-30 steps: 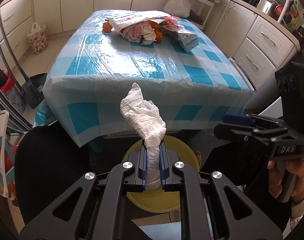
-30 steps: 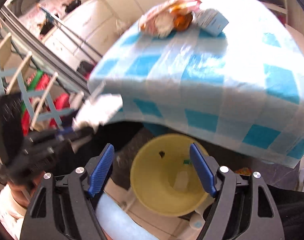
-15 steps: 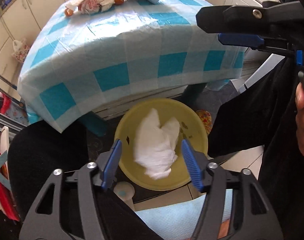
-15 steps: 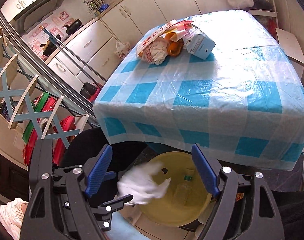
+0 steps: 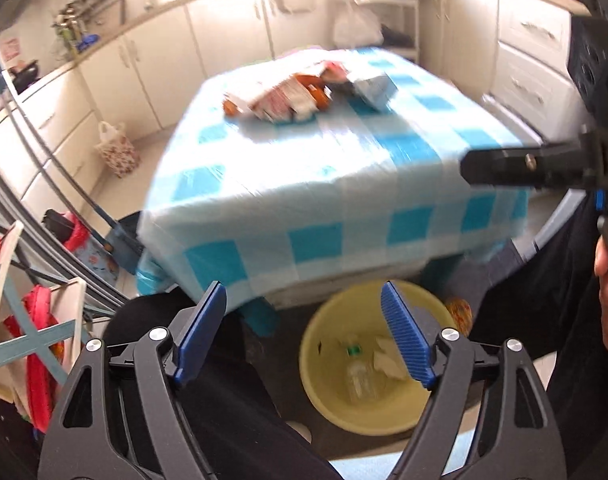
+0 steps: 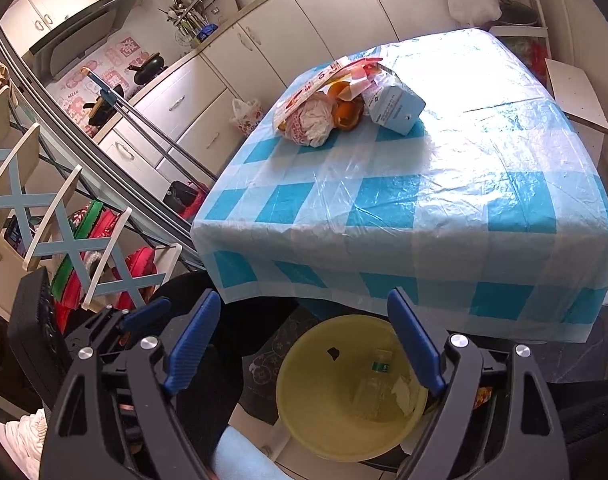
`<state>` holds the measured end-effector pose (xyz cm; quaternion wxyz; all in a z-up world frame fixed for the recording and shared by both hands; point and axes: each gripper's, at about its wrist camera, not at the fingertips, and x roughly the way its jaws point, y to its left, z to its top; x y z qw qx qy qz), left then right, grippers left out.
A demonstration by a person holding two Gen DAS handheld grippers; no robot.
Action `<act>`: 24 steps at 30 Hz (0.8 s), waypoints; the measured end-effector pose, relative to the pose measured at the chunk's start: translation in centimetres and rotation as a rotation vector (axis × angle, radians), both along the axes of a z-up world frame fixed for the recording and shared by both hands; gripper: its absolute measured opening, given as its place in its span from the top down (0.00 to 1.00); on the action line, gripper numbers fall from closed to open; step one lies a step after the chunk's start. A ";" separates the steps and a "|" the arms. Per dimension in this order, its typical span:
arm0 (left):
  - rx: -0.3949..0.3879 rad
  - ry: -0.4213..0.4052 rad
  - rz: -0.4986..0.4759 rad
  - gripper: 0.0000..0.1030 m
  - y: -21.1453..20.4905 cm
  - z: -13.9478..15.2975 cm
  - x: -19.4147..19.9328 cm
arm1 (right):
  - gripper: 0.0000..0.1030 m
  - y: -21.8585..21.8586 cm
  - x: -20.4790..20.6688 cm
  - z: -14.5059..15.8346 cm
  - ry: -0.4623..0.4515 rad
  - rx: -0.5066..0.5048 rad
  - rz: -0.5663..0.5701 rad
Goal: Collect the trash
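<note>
On the floor in front of the table stands a yellow bin [image 5: 324, 400] [image 6: 304, 412]. A crumpled white tissue [image 5: 386, 356] [image 6: 400, 390] and a clear bottle [image 5: 358, 376] [image 6: 370, 390] lie inside it. My left gripper [image 5: 301, 292] hovers above the bin, jaws opening, nothing between them. My right gripper [image 6: 304, 296] is beside it, jaws also opening and empty. At the far side of the blue-checked table [image 5: 344, 184] [image 6: 424, 184] a trash pile [image 5: 287, 98] [image 6: 320, 116] of wrappers and oranges lies next to a pale blue carton [image 5: 374, 88] [image 6: 396, 106].
A folding drying rack [image 6: 43, 220] with red items stands at the left. White cabinets [image 6: 175, 108] line the walls, with a flowery bag [image 5: 115, 152] on the floor beside them. The person's dark trouser legs [image 5: 207, 380] flank the bin. A stool [image 6: 576, 96] stands at the table's right.
My left gripper opened and let go of the white tissue, which fell into the yellow bin. The left view then tilted up toward the table. My right gripper's jaws widened a little.
</note>
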<state>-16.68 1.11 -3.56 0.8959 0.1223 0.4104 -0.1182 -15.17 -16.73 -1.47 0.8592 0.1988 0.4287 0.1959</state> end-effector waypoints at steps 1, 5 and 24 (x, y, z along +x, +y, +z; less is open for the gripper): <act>-0.009 -0.015 0.010 0.25 0.3 0.3 0.0 | 0.18 0.0 -0.1 0.1 -0.007 0.001 -0.004; -0.031 -0.059 0.035 0.23 1.0 1.1 0.1 | 0.17 -0.2 -0.3 0.6 -0.032 0.008 -0.016; -0.125 -0.097 0.196 0.15 5.4 2.4 0.6 | 0.15 -2.5 -0.8 2.0 -0.120 0.062 -0.145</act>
